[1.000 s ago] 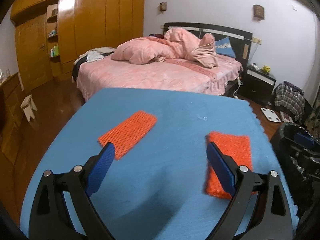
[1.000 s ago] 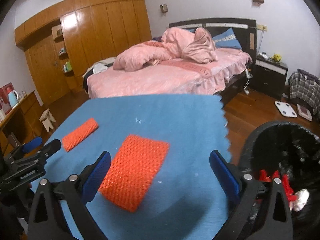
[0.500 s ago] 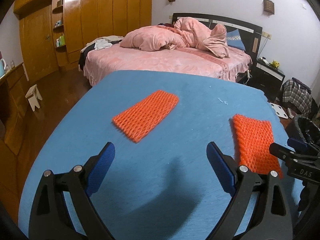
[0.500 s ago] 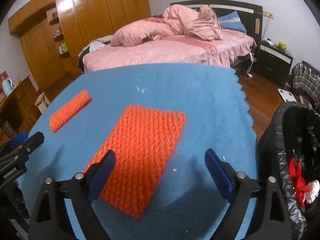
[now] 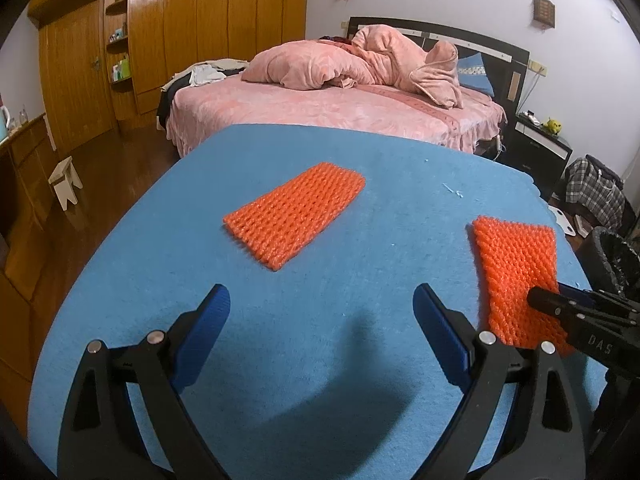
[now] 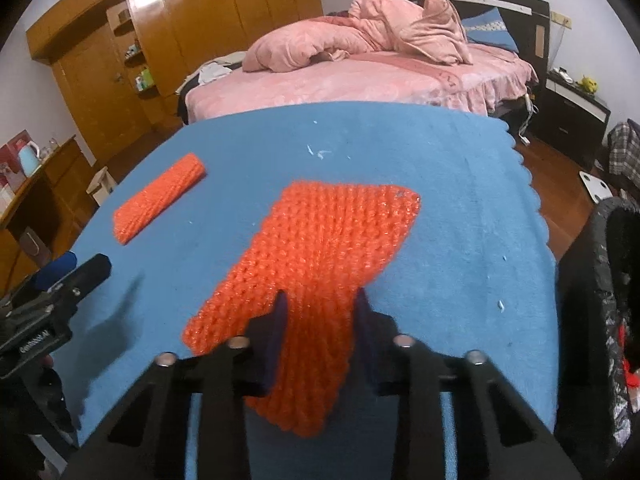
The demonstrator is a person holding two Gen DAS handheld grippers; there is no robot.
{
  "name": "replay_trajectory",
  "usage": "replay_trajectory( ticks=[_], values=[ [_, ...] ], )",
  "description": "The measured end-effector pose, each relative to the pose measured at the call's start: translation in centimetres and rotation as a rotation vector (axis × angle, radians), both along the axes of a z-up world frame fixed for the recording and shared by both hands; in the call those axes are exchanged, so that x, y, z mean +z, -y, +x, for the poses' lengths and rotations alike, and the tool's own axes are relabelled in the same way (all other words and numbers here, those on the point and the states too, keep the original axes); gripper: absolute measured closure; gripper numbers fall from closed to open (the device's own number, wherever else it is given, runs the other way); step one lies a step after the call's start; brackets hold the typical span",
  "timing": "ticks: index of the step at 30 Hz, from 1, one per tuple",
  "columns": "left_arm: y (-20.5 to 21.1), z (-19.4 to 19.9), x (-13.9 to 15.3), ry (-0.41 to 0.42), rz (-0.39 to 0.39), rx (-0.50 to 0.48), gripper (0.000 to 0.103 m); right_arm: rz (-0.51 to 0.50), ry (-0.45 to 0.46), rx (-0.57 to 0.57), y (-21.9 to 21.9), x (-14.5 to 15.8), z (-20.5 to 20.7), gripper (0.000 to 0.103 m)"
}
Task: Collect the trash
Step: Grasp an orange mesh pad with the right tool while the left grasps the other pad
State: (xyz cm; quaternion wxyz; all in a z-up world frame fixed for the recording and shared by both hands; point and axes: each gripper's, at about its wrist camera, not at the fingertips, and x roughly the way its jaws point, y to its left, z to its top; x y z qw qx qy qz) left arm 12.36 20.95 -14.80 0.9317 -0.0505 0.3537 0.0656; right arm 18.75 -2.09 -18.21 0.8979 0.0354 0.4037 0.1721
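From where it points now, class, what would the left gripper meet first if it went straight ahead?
Probably the blue felt table cover just ahead of the open left gripper, short of the orange foam net sleeve further along; depth is uncertain.

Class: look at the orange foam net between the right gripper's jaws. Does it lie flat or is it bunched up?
Bunched. The jaws, just closing, pinch the orange foam net into a raised ridge at its near end; its far end lies flat.

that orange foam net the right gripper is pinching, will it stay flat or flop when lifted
Probably floppy: the orange foam net already bunches between the pads of the right hand-held gripper, which has just been closing on it. Likely very light, since its open mesh looks airy. It seems unlikely to slip, as the ribbed surface gives the pads grip.
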Motion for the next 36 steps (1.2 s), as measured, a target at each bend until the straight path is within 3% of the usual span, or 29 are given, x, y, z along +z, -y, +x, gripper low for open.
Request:
replay_trajectory(
  ticks=[2,17,30,36],
  values=[
    [-0.1,0.1,0.0,-0.002,-0.001,0.002,0.013,0.007,0.009,0.003,-0.1,0.3,0.3,0.089],
    [-2.5,6.4,0.7,0.0,0.041,0.042,0.013,0.012,0.059,0.009,-1.3,2.5,4.6,0.089],
    [-4.0,10.0,-2.6,-0.16,-0.012,0.017,0.014,-0.01,0.031,0.026,-1.9,1.3,5.4,0.089],
    [-4.3,9.7,-2.3,-0.141,-0.009,0.033,0.049,-0.01,0.024,0.025,-2.0,1.2,5.5,0.089]
  ],
)
